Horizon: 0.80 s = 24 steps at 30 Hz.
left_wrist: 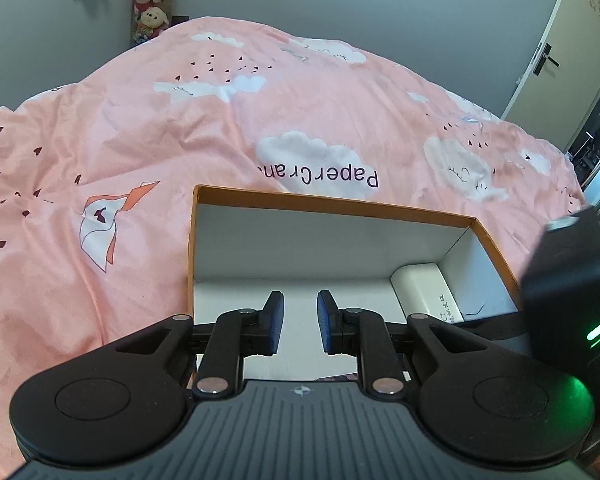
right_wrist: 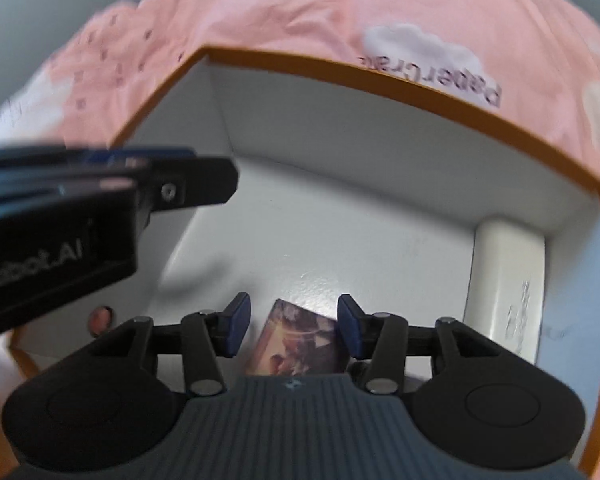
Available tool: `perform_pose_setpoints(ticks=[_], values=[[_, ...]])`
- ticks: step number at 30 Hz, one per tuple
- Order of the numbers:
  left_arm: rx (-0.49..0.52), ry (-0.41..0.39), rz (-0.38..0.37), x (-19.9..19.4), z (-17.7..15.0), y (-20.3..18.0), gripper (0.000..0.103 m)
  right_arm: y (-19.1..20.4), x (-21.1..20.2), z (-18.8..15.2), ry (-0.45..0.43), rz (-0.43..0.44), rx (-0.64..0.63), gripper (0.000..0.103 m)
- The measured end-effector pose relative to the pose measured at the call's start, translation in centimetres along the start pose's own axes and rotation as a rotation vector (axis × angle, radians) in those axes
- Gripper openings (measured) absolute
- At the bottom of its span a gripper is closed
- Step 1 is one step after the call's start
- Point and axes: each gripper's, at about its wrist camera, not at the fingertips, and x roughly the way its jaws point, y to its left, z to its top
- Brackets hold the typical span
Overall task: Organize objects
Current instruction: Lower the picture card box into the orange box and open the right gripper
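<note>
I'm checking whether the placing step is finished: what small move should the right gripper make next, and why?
Probably lift the right gripper straight up out of the orange-rimmed box. Its jaws stand apart, and the small picture card lies on the box floor between them, apparently untouched by either pad. The white device already lies along the box's right wall, so the card seems placed.

The picture card [right_wrist: 300, 344] between the right jaws is blurred, its near end hidden under the gripper body; its design is unreadable.
</note>
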Motion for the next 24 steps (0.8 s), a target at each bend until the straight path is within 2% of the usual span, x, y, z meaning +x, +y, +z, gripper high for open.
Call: perform_pose_setpoints(ticks=[7,13,17,21,24], values=[[-0.035,-0.003,0.013,0.2,-0.2,0.7,0.023,-0.2,1.9,0.6,0.116,-0.014,-0.070,0.051],[-0.039,-0.010,-0.007,-0.3,-0.5,0.6,0.023,-0.6,1.9,0.5,0.137,-0.010,-0.090,0.051],[-0.036,-0.012,-0.022,-0.7,-1.0,-0.1,0.023,-1.0,1.2,-0.1,0.093,-0.005,-0.076,0.051],[0.001,-0.061,-0.013,-2.3,-1.7,-1.5,0.027,-1.7,-2.1,-1.2,-0.025,0.016,-0.016,0.051],[0.027,-0.080,-0.019,-3.5,-2.1,-2.5,0.027,-1.9,-4.7,-2.2,-0.107,-0.029,0.015,0.051]])
